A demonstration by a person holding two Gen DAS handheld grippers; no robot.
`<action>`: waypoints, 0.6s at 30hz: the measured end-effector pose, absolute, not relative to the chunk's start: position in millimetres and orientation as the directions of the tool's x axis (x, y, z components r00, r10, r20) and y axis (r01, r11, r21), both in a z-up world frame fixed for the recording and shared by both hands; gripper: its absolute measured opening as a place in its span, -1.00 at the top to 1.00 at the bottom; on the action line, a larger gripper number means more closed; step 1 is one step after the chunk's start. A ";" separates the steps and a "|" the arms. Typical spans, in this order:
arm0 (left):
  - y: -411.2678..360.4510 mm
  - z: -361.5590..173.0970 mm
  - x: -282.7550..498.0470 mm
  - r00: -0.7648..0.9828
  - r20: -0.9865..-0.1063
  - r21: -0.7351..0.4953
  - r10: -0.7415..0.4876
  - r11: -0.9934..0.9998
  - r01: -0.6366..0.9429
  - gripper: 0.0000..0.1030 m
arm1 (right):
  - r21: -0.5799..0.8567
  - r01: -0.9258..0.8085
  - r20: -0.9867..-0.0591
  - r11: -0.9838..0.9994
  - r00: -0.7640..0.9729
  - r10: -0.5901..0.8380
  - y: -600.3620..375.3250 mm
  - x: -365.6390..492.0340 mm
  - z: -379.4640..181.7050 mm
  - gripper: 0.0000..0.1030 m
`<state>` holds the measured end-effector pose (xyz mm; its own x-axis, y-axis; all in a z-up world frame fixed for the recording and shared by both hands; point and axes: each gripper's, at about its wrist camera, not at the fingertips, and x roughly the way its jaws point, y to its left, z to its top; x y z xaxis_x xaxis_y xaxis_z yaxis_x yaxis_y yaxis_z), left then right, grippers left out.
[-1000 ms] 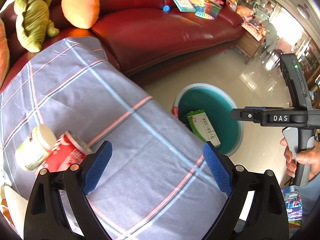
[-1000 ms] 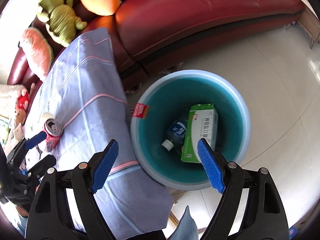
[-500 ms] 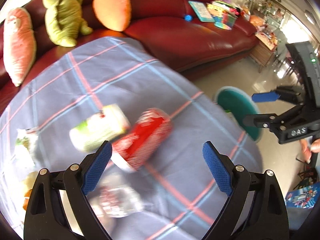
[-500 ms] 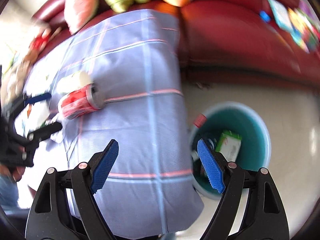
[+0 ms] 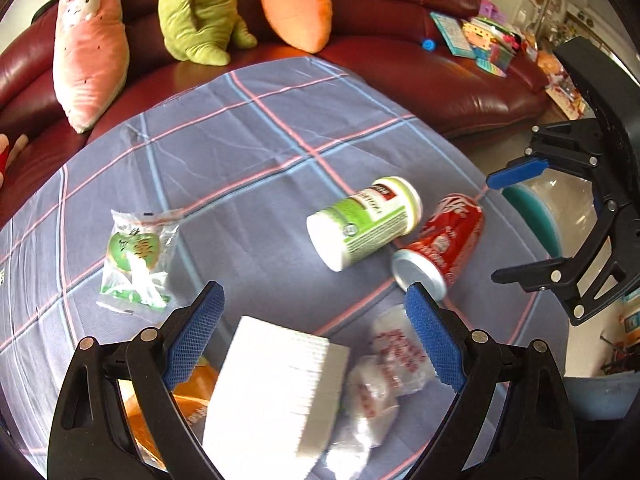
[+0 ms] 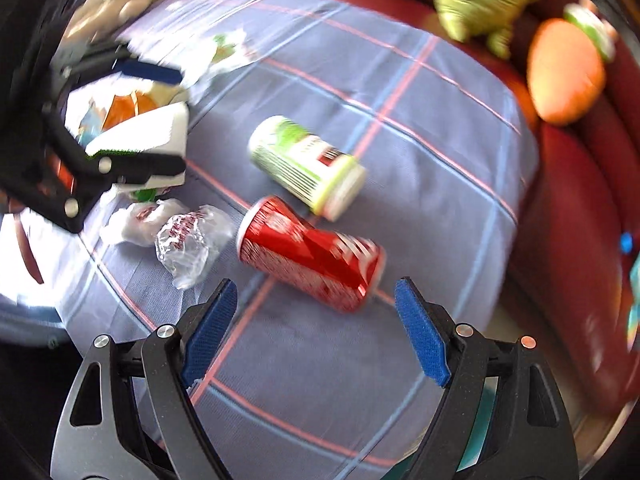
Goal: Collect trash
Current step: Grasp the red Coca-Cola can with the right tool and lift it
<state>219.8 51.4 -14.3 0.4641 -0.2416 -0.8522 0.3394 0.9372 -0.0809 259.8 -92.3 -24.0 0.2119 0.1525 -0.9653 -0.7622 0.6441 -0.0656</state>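
1. The right gripper point(image 6: 312, 330) has swung away from the teal bin point(image 5: 532, 216), which a second ago filled its view, and now hangs over the checked cloth point(image 6: 420, 128) with its jaws spread wide and nothing between them. So a drop-off is over and, I judge, a new pick is starting.
2. The left gripper point(image 5: 314, 334) has also travelled from the bin-side edge of the cloth toward the litter; it too is released and empty.
3. The red soda can point(image 6: 310, 264) lies on its side just ahead of the right gripper's blue pads, near the cloth's bin-side edge: thin dented metal, smooth, likely to roll.
4. Touching or almost touching the can is the green-and-white canister point(image 6: 306, 166), a rigid cylinder with a pale lid.
5. Beside the can are crumpled clear wrappers point(image 6: 188, 240), soft and crinkly.
6. Under the left gripper sits a white ribbed block point(image 5: 276, 388), possibly foam; the blur makes that unsure.
7. A flat green snack packet point(image 5: 136, 260) lies toward the cloth's far side.
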 end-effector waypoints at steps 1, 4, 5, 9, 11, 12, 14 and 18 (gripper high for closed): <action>55.9 -16.5 222.0 0.460 -0.854 -0.086 -0.242 0.938 0.335 -0.79 | -0.067 -0.780 -0.969 0.622 0.200 0.146 -86.3 262.7 -27.8 -0.50; 66.5 -23.8 228.7 0.445 -0.861 -0.101 -0.244 0.942 0.320 -0.79 | -0.057 -0.809 -0.975 0.585 0.170 0.141 -73.6 270.1 -36.8 -0.50; 68.7 -25.6 230.4 0.441 -0.863 -0.106 -0.246 0.942 0.318 -0.79 | -0.049 -0.816 -0.977 0.575 0.158 0.141 -70.5 272.7 -40.2 -0.50; 74.9 -32.5 235.5 0.432 -0.867 -0.117 -0.250 0.943 0.311 -0.79 | -0.026 -0.845 -0.984 0.535 0.114 0.134 -62.3 274.7 -52.8 -0.50; 76.9 -36.3 238.3 0.425 -0.869 -0.125 -0.252 0.944 0.304 -0.79 | -0.016 -0.851 -0.989 0.524 0.092 0.119 -60.3 272.8 -60.4 -0.50; 76.8 -38.1 239.5 0.422 -0.870 -0.130 -0.254 0.945 0.301 -0.79 | -0.014 -0.854 -0.990 0.521 0.086 0.116 -60.5 271.4 -62.8 -0.50; 76.9 -40.9 241.0 0.418 -0.871 -0.138 -0.258 0.945 0.296 -0.79 | -0.013 -0.859 -0.992 0.512 0.077 0.104 -61.0 265.1 -68.5 -0.50; 73.2 -43.2 242.1 0.410 -0.871 -0.148 -0.269 0.942 0.302 -0.79 | -0.025 -0.861 -0.994 0.508 0.078 0.082 -64.2 252.2 -73.1 -0.50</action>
